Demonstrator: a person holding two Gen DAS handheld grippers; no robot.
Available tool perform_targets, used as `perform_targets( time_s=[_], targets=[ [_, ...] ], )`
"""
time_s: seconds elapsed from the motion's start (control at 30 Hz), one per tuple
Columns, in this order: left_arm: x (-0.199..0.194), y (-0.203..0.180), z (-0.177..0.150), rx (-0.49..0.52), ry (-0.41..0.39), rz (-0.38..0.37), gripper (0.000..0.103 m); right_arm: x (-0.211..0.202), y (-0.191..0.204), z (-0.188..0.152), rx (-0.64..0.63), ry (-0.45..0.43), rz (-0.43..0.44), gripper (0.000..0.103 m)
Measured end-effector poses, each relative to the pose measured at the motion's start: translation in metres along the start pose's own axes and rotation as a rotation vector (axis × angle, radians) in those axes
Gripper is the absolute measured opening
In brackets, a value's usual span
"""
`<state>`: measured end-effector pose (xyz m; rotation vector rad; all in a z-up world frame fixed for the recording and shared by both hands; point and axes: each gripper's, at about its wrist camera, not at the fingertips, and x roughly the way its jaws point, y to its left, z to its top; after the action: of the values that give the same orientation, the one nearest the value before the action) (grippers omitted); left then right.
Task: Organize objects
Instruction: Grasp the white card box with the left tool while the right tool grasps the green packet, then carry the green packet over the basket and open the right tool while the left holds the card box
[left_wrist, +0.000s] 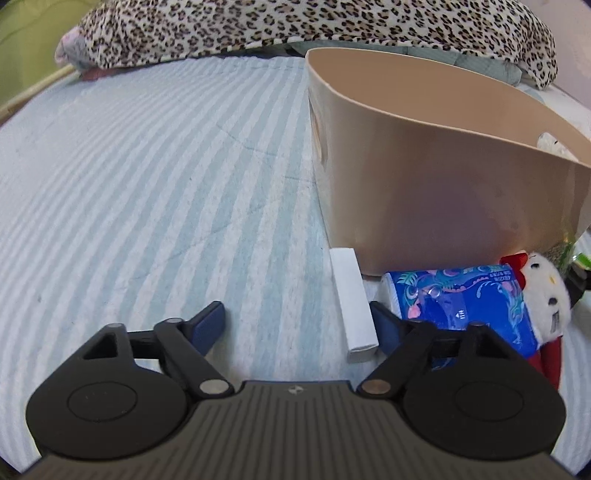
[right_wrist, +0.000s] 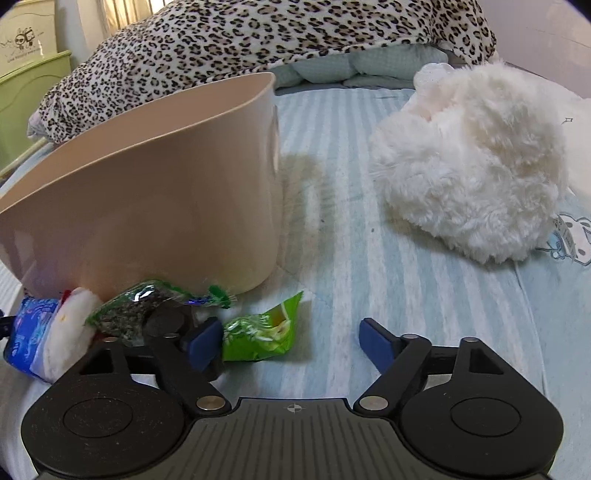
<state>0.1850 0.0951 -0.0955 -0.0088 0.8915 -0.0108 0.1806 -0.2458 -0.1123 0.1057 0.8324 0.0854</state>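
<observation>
Beige basket (left_wrist: 424, 177), probably empty.

My right gripper (right_wrist: 291, 341) hung spread wide over the striped sheet (right_wrist: 424, 280). Just beside its left finger lay a bright green packet (right_wrist: 262, 332), with a dark speckled packet (right_wrist: 140, 308) farther left. The beige bin (right_wrist: 147, 199) stood behind them, and a fluffy white plush (right_wrist: 476, 173) sat far right.

Beige bin (left_wrist: 424, 177); leopard-print blanket (right_wrist: 258, 40); pale blue striped sheet (left_wrist: 147, 184); white plush (right_wrist: 476, 166).
</observation>
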Motion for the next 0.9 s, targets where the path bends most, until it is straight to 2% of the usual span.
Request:
perform_targets(
  time_s=[0.03,0.1,0.17,0.23,0.3,0.37,0.5,0.67,0.9],
  targets=[
    [0.000,-0.001,-0.001,0.005,0.009,0.006,0.072,-0.001,0.002,0.000,-0.006,-0.003,0.010,0.065],
    [0.002,-0.006,-0.004,0.048,0.021,0.024,0.065,-0.002,0.007,-0.002,-0.018,0.002,0.026,0.044],
    [0.000,-0.012,-0.006,0.075,0.009,0.022,0.058,0.000,0.011,-0.004,-0.042,0.018,0.028,0.034],
    [0.000,-0.016,-0.008,0.094,0.009,0.010,0.048,-0.001,0.016,-0.006,-0.064,0.012,0.019,0.032],
    [-0.001,-0.020,-0.008,0.109,0.012,0.000,0.030,-0.003,0.018,-0.007,-0.068,0.001,0.018,0.030],
    [-0.001,-0.024,-0.010,0.133,0.010,-0.009,0.017,-0.005,0.019,-0.007,-0.064,-0.003,0.026,0.028],
    [-0.004,-0.031,-0.016,0.169,-0.006,-0.007,0.017,-0.010,0.017,-0.010,-0.063,-0.007,0.032,0.024],
    [-0.012,-0.026,-0.021,0.151,-0.015,-0.023,0.017,-0.020,0.017,-0.012,-0.053,-0.031,0.025,0.023],
    [-0.034,-0.020,-0.020,0.136,-0.080,-0.024,0.017,-0.041,0.014,-0.013,-0.023,-0.087,0.025,0.023]
  ],
)
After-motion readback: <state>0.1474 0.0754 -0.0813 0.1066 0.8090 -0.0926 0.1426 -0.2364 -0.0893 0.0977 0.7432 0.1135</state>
